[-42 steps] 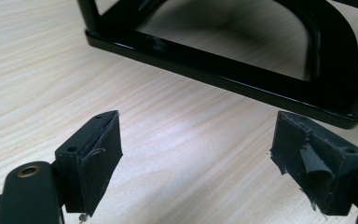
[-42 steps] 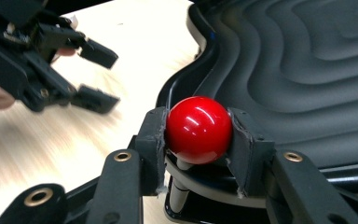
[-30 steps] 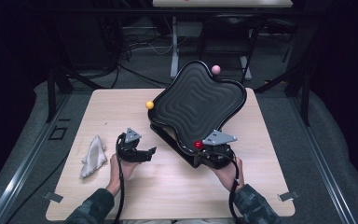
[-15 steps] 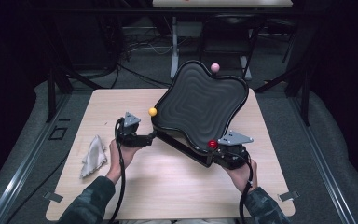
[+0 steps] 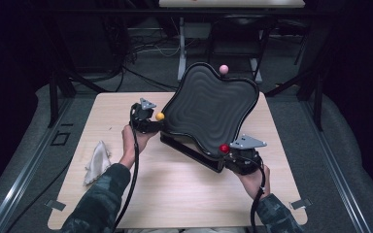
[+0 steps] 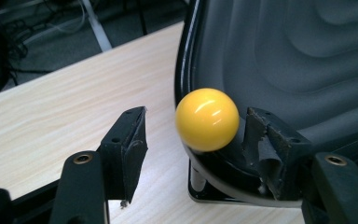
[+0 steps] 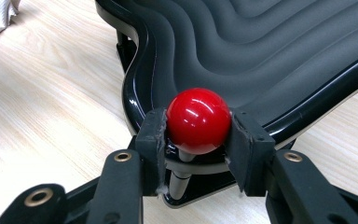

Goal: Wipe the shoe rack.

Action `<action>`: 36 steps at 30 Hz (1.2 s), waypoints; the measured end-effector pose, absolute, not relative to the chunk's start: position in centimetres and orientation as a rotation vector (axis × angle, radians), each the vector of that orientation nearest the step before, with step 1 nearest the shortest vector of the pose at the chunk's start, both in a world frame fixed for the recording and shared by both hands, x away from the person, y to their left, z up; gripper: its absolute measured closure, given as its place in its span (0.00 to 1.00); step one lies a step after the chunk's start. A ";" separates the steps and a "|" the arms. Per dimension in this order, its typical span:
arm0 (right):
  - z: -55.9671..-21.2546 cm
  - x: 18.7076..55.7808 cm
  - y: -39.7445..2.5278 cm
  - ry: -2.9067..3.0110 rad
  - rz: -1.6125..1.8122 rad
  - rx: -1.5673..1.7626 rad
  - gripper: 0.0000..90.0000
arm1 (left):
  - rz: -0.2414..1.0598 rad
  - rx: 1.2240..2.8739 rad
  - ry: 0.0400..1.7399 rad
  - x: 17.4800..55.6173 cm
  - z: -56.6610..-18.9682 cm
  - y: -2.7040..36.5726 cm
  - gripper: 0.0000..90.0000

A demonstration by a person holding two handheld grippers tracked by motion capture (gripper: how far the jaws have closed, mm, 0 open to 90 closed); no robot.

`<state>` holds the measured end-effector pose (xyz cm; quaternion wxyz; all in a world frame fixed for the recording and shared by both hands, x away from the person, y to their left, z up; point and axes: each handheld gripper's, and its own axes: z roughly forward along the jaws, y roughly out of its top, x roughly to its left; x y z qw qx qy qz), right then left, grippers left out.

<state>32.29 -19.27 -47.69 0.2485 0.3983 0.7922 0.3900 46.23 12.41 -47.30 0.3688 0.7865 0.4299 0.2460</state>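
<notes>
Right gripper pinches the tray's red knob; left gripper, jaws spread, flanks its yellow knob.

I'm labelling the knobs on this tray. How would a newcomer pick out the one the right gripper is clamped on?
Find the black wavy tray tilted on the table. Its near corner carries a red ball knob, between the right gripper jaws; the other knobs are yellow and pink.
</notes>
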 end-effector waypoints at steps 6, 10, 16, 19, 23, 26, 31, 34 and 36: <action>-47.6 32.4 -19.2 2.156 1.051 1.090 0.67 | 0.643 2.063 1.091 46.7 -47.4 11.6 0.66; -47.7 32.5 -19.3 2.145 1.046 1.096 0.67 | 0.634 2.073 1.086 46.4 -47.3 11.8 0.66; -47.7 33.0 -19.5 2.131 1.040 1.108 0.67 | 0.640 2.064 1.084 45.0 -47.4 12.6 0.66; -47.8 33.3 -19.4 2.122 1.034 1.112 0.67 | 0.629 2.064 1.090 44.1 -47.4 13.2 0.66; -47.8 33.9 -19.4 2.125 1.041 1.115 0.67 | 0.624 2.061 1.090 42.8 -47.4 13.9 0.66; -47.8 34.4 -19.4 2.121 1.041 1.117 0.67 | 0.613 2.058 1.093 41.9 -47.4 14.6 0.66; -47.8 35.0 -19.1 2.125 1.044 1.116 0.67 | 0.600 2.055 1.099 40.9 -47.3 15.2 0.66; -47.8 35.3 -19.1 2.124 1.038 1.106 0.66 | 0.594 2.048 1.103 40.2 -47.3 15.5 0.66; -47.8 35.6 -19.1 2.126 1.047 1.103 0.66 | 0.591 2.050 1.103 39.9 -47.3 15.7 0.66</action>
